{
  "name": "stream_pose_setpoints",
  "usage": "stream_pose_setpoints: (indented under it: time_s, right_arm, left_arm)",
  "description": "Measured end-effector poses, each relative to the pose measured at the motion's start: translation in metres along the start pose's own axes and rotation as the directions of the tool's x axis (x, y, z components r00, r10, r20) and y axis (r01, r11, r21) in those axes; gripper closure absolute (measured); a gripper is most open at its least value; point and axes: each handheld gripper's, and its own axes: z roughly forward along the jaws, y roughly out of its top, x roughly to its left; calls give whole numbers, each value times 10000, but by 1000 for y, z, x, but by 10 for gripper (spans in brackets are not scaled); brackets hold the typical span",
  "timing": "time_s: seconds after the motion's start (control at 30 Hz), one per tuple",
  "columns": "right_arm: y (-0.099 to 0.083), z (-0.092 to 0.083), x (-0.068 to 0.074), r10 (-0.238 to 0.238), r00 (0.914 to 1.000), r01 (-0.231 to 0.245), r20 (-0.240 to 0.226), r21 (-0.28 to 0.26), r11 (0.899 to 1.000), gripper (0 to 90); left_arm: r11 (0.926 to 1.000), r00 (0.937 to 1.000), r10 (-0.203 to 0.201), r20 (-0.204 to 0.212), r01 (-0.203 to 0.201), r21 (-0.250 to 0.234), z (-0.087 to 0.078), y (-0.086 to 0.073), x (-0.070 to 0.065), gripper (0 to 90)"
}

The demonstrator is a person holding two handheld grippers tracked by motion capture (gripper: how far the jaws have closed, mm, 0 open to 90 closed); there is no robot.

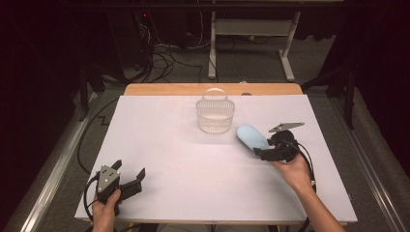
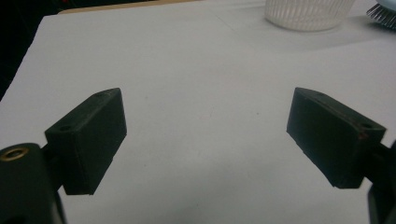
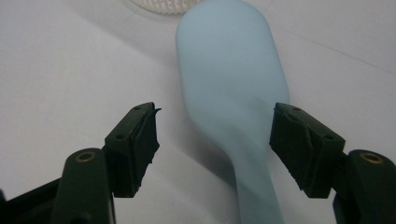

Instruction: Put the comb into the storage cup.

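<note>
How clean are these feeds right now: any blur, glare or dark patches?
High view: table evenly lit, surroundings dark. Right gripper view: the pale blue brush looks soft and smeared. Left gripper view: dim, basket cut off by the top edge.

Brush [image 1: 252, 136] on table [image 1: 193, 183], right of basket [image 1: 215, 116], between right tongs [image 1: 265, 151].

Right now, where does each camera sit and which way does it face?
High view: fixed above the person's side, facing forward and down on the table; both hands show, left gripper, right gripper.
Left gripper view: rides the left gripper, looking across bare table toward the white basket; its jaws stand open.
Right gripper view: rides the right gripper, looking along the light blue brush between its jaws, not yet clamped.
Shared: all three show the basket and brush.
</note>
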Motion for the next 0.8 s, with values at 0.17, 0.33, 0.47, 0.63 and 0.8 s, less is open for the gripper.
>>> stream_pose_setpoints:
  time_s: [0.17, 0.33, 0.47, 0.63, 0.8]
  right_arm:
    - [1, 2, -3, 40, 10000, -42, 70, 283, 9996, 343]
    - [2, 4, -4, -79, 9996, 60, 267, 704, 9975, 342]
    - [2, 8, -5, -123, 9992, 79, 380, 1133, 9935, 380]
    - [2, 11, -5, -255, 9988, 196, 422, 1339, 9908, 410]
    - [4, 16, -2, -563, 9968, 458, 563, 1738, 9837, 416]
  left_arm:
    - [10000, 10000, 10, 20, -10, -2, 0, 0, 0, 127]
    - [10000, 10000, 16, 34, -16, 5, 0, 0, 0, 128]
    - [10000, 10000, 12, 51, -12, 17, 0, 0, 0, 128]
    - [10000, 10000, 10, 64, -10, 21, 0, 0, 0, 128]
    - [10000, 10000, 17, 70, -17, 24, 0, 0, 0, 128]
